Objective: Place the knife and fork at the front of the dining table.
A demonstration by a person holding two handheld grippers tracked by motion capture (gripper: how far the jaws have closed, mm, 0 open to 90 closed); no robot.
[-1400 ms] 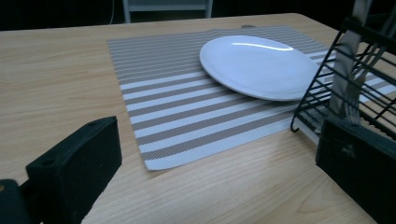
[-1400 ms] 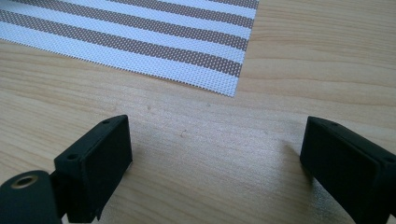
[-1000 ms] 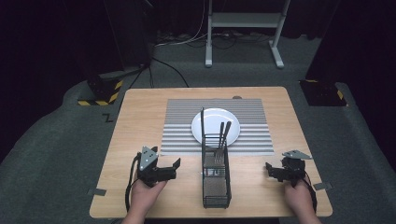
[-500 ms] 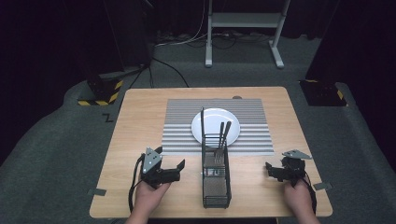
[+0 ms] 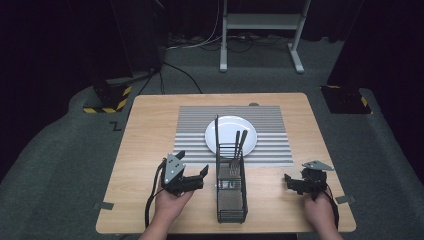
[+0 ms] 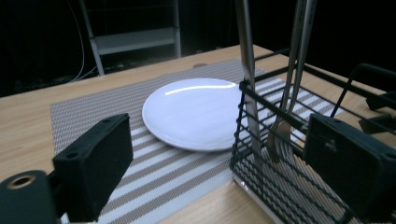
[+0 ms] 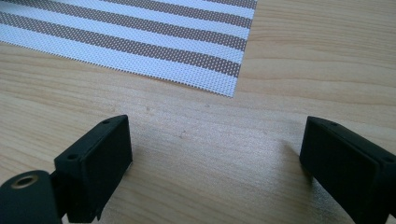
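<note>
Left hand-held gripper (image 5: 199, 176) nearer wire caddy (image 5: 231, 195)

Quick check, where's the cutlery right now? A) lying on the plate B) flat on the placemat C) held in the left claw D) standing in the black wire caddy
D: the cutlery stands upright in the black wire caddy, in front of the bare white plate; the left claw is open beside it, holding nothing.

A wooden table (image 5: 150, 130) stands on grey carpet (image 5: 65, 165) in a dark room. Beyond its far edge rises a grey metal stand (image 5: 260, 22), with cables (image 5: 200, 42) trailing across the floor. Yellow-black hazard tape (image 5: 107, 105) marks a dark base near the table's far left corner.
</note>
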